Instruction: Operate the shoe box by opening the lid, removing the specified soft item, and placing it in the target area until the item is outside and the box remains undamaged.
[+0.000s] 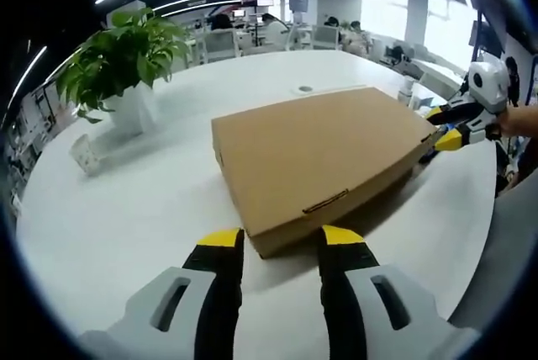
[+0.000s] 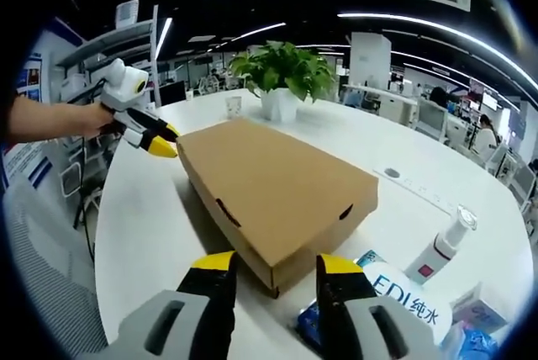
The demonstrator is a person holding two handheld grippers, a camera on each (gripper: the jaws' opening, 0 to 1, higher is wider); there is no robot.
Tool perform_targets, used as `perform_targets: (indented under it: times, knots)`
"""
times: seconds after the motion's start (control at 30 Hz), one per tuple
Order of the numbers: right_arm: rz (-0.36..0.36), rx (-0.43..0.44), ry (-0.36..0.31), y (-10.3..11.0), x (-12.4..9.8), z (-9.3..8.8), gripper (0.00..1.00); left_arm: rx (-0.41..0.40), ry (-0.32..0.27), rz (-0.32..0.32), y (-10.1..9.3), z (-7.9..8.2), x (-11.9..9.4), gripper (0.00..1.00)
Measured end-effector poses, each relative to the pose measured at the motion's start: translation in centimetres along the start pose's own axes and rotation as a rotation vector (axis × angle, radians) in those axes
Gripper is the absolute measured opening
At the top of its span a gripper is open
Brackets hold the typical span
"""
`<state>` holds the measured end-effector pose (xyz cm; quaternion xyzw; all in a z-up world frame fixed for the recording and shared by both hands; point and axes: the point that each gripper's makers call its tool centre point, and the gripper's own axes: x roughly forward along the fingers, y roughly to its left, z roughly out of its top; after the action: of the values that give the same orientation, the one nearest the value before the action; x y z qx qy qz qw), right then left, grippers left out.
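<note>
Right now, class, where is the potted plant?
In the left gripper view, the potted plant stands upper left on the white table, beyond the closed shoe box.

- The flat, plain brown cardboard shoe box [image 1: 324, 154] has no print on its lid.
- The round table [image 1: 126, 209] is white.
- The left gripper [image 1: 282, 242] has black jaws with yellow tips and a light grey body.
- The right gripper [image 2: 277, 269] shows the same black, yellow and grey.
- The leafy potted plant [image 1: 122, 57] is green in a white pot.
- The plastic packet [image 2: 403, 293] is white with blue lettering.
- The slim spray bottle [image 2: 445, 246] is white with a dark red label.
</note>
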<state>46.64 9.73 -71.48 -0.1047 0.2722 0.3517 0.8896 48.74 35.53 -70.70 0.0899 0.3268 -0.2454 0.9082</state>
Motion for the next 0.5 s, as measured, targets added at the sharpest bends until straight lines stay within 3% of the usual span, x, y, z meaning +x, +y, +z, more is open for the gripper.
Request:
perform_targets:
  times: [0.27, 0.5]
  knots:
    - [-0.041, 0.012, -0.014, -0.7, -2.0, -0.4, 0.41, -0.004, -0.033, -0.004, -0.9, 0.4, -1.4, 0.41]
    - [-0.074, 0.021, -0.02, -0.9, -4.2, -0.7, 0.45, 0.0, -0.066, -0.038, -3.2, 0.9, -2.7, 0.46]
